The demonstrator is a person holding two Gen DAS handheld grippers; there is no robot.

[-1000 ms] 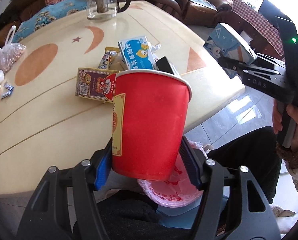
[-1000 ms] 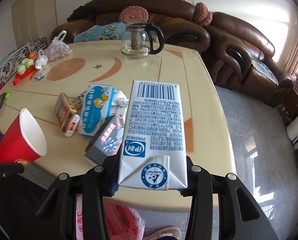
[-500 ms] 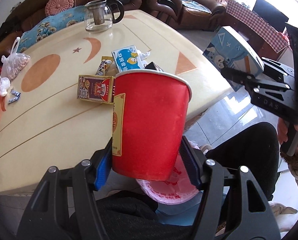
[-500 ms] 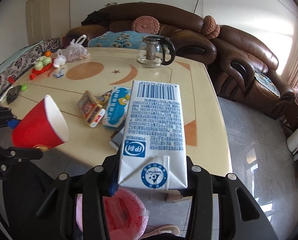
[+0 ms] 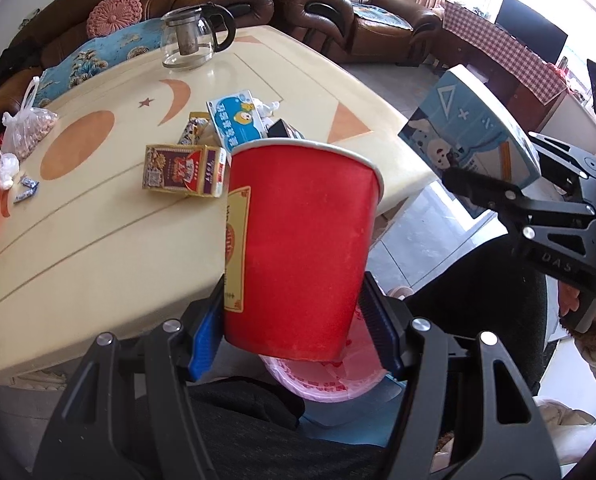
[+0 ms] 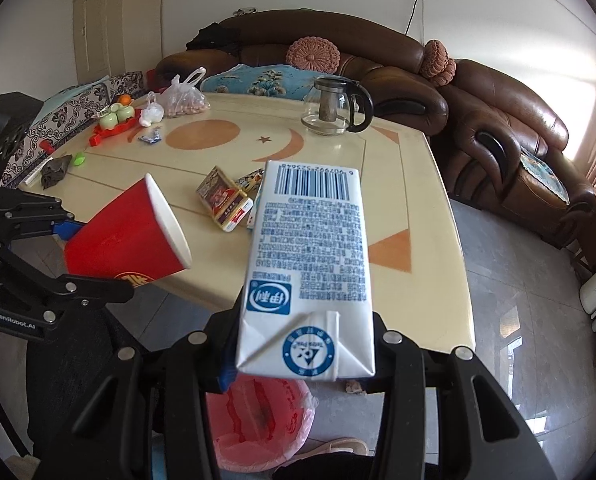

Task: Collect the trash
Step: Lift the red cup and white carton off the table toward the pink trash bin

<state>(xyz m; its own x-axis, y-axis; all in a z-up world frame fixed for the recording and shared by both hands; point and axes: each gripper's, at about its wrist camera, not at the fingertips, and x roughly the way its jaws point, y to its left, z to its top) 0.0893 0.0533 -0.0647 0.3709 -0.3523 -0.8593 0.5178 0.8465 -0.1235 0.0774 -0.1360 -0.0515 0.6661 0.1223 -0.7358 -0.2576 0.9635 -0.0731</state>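
The left gripper [image 5: 294,320] has its fingers clamped on the lower wall of a red paper cup [image 5: 298,240], which juts forward between them, mouth away and tilted. The right gripper [image 6: 303,354] has its fingers closed on the folded end of a white milk carton [image 6: 309,256], which reaches out ahead of them past the bench [image 6: 417,184] edge. Just below both sets of fingers sits a bin lined with a pink bag [image 6: 258,424], partly hidden by the carton and the cup.

The main risk seems to be a miss. Each item blocks its own camera's sight of the bag mouth, so a release could land on the rim or the floor. The cup is thin, so a hard squeeze may buckle it and let it slip sideways. The carton is long, so it could swing and tip out. The two grippers are near each other over one opening and might collide. A red packet [image 5: 184,171] and a blue carton [image 5: 234,122] lie on the bench beyond the fingers.
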